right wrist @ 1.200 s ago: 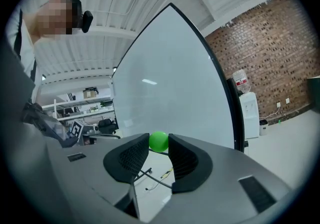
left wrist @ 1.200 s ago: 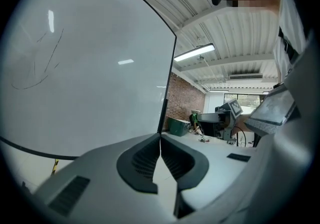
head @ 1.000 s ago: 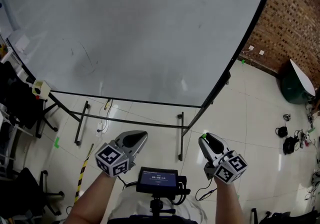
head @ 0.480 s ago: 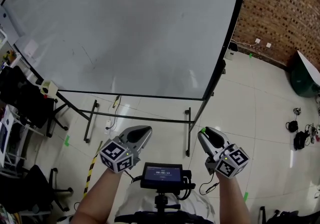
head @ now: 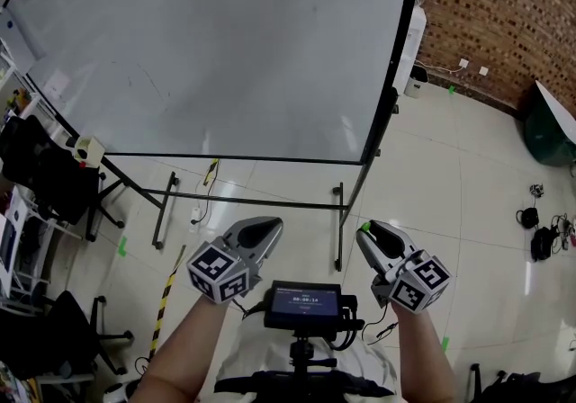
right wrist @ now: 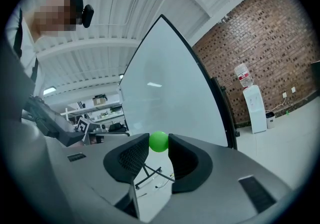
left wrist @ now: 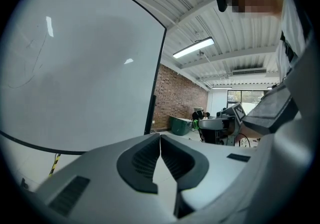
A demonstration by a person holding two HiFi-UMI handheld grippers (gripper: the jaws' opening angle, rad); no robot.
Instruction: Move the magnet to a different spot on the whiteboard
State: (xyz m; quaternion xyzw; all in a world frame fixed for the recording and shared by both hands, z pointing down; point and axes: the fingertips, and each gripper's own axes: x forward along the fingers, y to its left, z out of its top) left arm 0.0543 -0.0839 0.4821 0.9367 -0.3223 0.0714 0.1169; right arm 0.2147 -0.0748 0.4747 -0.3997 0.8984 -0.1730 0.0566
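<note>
Before whiteboard (head: 225, 50), right tongs (right wrist: 158, 145) — gripping green magnet (right wrist: 159, 140)

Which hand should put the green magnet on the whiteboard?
Right. The right gripper pinches the green magnet between its jaw tips, with the whiteboard ahead of it. The left gripper is shut and empty.

No text is legible. The small black screen (head: 304, 304), lower middle of the head view, shows pale digits too small to read.
</note>
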